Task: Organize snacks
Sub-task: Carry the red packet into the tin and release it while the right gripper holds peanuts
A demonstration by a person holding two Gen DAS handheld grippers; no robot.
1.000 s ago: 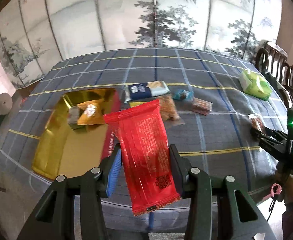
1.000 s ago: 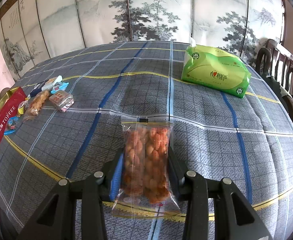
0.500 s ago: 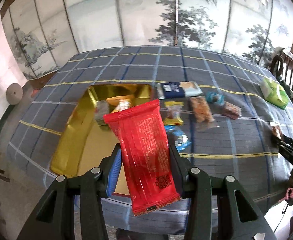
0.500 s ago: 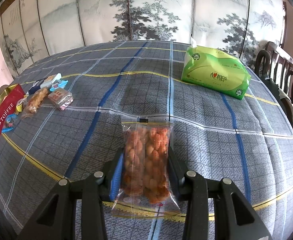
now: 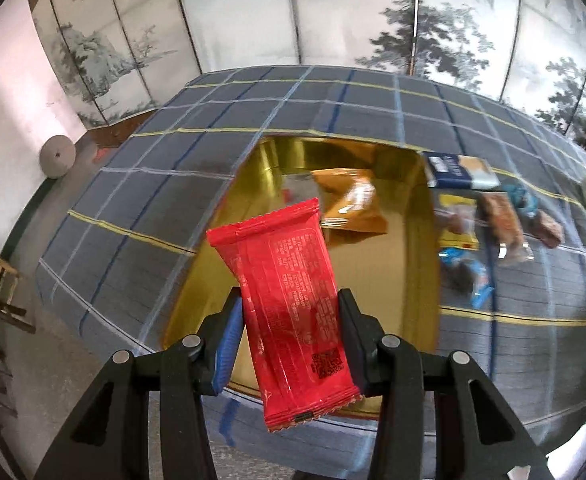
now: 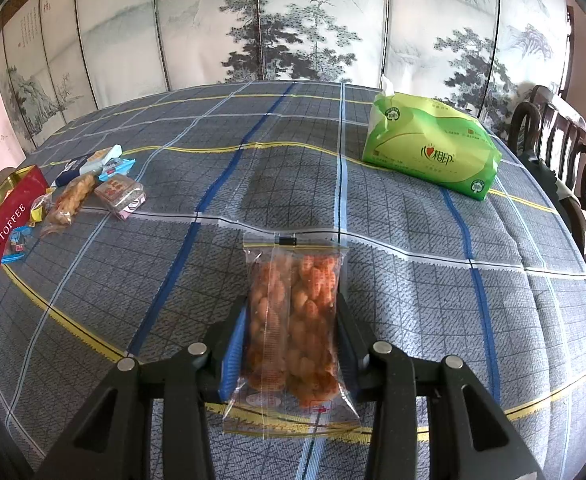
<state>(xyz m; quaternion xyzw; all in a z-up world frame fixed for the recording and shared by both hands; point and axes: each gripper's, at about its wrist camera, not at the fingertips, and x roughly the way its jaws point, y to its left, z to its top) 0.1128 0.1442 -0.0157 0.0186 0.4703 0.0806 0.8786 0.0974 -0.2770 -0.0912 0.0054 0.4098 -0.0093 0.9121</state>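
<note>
Left tool [image 5: 289,340] clamps red packet [image 5: 289,304], right tool [image 6: 291,338] twist bag [image 6: 293,320] (tin [image 6: 1,236] reads "TOFFEE").

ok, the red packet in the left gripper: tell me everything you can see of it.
The red packet is a glossy foil-like pillow wrapper with crimped, serrated ends, small white print and a dark code square near its lower end. It stands roughly upright, top leaning left, pinched at its lower half between the left gripper fingers, both pressing its side edges. It hangs above the gold tin, touching nothing else.
</note>
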